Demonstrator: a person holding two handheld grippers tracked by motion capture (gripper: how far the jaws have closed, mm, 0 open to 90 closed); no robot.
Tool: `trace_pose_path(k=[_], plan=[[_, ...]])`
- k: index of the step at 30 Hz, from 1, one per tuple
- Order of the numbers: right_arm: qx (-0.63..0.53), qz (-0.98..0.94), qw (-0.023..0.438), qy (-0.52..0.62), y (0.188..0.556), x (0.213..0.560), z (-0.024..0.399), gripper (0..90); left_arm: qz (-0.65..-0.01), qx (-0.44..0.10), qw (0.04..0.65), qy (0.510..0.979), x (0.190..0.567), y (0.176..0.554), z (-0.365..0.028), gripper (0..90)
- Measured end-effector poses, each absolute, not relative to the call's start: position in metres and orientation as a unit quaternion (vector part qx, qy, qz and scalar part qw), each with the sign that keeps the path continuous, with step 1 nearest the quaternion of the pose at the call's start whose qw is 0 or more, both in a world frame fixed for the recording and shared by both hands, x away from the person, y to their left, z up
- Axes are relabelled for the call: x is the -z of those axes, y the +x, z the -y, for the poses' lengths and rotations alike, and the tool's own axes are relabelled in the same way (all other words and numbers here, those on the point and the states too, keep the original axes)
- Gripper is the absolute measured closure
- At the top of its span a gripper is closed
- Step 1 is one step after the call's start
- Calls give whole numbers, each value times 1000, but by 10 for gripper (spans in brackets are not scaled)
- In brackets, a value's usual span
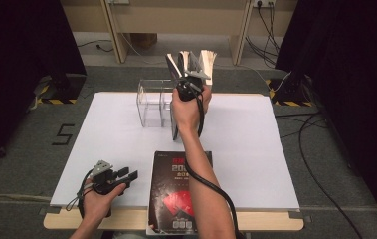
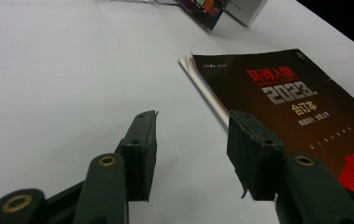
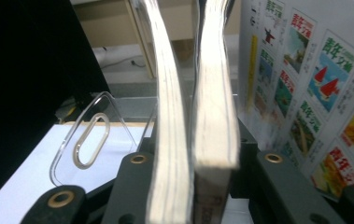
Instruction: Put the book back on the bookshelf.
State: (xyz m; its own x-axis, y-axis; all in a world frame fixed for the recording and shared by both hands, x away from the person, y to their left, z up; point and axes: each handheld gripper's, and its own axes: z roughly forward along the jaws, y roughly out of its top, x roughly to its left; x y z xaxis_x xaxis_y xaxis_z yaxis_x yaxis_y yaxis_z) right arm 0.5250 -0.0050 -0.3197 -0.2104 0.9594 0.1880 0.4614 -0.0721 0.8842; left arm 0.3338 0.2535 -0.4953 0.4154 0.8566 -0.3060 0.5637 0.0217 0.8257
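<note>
White desk [image 1: 255, 149] top, wood edge at front. Dark magazine [image 1: 180, 191] lies flat at the near edge, slightly overhanging. Grey carpet [image 1: 22, 149] has a black "5" mark [image 1: 63, 134]. Cables [image 1: 320, 149] run on the right.

Left gripper [image 1: 126, 175] rested lower left, jaws apart, empty; right gripper [image 1: 191, 67] raised upper centre, arm extended, jaws around books.

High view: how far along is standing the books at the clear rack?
Done: the books stand upright at the right end of the clear rack. In hand: the right gripper has them between its jaws; whether the pads press on them I can't tell. Left: the dark magazine lies flat at the near table edge, with the left gripper open beside it.
</note>
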Motion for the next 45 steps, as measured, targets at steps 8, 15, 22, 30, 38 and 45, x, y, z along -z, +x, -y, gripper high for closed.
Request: trace_pose_path(k=[8, 15, 22, 30, 38, 45], plan=[[-469, -620, 257, 573, 526, 311, 6, 651, -519, -150, 492, 683, 495, 333, -254, 520], [-455, -628, 246, 582, 530, 301, 7, 645, -518, -148, 491, 684, 495, 334, -253, 520], [-426, -640, 241, 592, 537, 299, 7, 690, -518, -150, 492, 684, 494, 333, -253, 520], [-403, -651, 234, 599, 543, 295, 5, 711, -517, -148, 490, 686, 495, 333, -253, 519], [-406, -648, 232, 601, 544, 295, 5, 723, -517, -148, 490, 686, 495, 333, -253, 519], [-411, -644, 249, 595, 542, 299, 6, 762, -517, -148, 490, 686, 495, 333, -252, 519]])
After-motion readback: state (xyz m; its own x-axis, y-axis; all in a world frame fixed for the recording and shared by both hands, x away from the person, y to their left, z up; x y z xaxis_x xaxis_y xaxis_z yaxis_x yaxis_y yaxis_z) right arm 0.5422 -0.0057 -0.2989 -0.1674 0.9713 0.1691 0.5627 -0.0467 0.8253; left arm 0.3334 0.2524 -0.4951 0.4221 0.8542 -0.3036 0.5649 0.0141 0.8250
